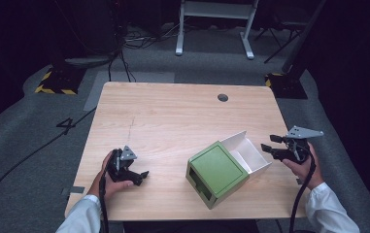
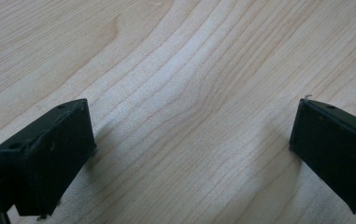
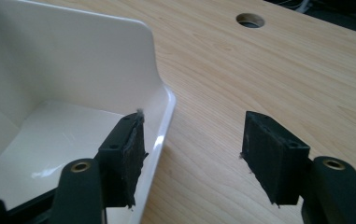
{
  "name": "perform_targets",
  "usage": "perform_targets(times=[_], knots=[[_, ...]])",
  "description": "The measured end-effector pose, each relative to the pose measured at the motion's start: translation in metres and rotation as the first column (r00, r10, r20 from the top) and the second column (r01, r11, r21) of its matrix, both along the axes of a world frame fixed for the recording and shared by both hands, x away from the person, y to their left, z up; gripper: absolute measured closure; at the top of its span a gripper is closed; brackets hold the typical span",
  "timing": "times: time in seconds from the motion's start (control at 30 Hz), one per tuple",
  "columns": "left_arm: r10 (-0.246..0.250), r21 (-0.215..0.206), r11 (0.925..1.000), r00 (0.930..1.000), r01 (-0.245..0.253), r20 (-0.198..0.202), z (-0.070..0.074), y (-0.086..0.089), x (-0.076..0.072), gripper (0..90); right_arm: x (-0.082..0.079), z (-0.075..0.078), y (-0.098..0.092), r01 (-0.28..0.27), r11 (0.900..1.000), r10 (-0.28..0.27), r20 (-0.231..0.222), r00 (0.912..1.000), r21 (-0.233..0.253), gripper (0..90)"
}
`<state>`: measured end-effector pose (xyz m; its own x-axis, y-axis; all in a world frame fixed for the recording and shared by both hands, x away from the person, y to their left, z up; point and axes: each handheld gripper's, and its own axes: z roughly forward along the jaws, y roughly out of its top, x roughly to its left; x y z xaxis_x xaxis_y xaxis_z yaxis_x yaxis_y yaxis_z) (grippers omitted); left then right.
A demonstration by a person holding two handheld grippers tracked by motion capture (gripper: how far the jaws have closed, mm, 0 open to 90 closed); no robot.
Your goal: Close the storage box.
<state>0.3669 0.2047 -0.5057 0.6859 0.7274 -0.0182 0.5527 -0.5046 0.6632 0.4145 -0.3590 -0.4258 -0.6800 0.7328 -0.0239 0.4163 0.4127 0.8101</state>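
Straddling the white drawer's [image 3: 73,93] end wall, the right tool [image 3: 192,149] is released, one jaw inside, one outside. The drawer juts from the green box [image 1: 216,171]. Next, likely clench and move it. The left tool [image 2: 192,149] rests released on the surface [image 2: 189,70].

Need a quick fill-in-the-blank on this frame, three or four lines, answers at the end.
1. The white drawer sticking out of the box holds ____.
2. The box's outer shell is coloured ____.
3. The right tool has its jaws either side of the drawer's ____.
4. The left tool is open over bare ____.

Answers: nothing; green; rim; table
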Motion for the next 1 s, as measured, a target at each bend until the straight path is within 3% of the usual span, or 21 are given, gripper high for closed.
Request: perform_targets(times=[0.1, 0.37, 0.6, 0.77, 1.0], knots=[[-0.001, 0.001, 1.0000, 1.0000, 0.001, 0.000, 0.000, 0.000, 0.000, 0.2, 0.008, -0.004, 0.009, -0.041, 0.999, 0.041, -0.042, 0.9983, -0.014, 45.2], [-0.006, 0.000, 1.0000, 1.0000, 0.006, 0.001, 0.000, 0.000, 0.000, 0.2, 0.016, -0.011, 0.019, -0.099, 0.994, 0.095, -0.092, 0.9912, -0.038, 55.9], [-0.006, -0.003, 1.0000, 1.0000, 0.006, 0.000, 0.000, -0.001, 0.000, 0.2, 0.019, -0.018, 0.024, -0.132, 0.990, 0.125, -0.135, 0.9829, -0.047, 58.2], [-0.033, 0.003, 0.9994, 0.9994, 0.033, 0.000, 0.000, -0.008, -0.001, 0.2, 0.023, -0.024, 0.022, -0.149, 0.989, 0.142, -0.174, 0.9743, -0.024, 64.7], [-0.125, 0.002, 0.9922, 0.9922, 0.125, -0.002, 0.000, -0.036, -0.005, 0.2, 0.026, -0.030, 0.023, -0.141, 0.989, 0.132, -0.216, 0.9675, -0.031, 67.4]])
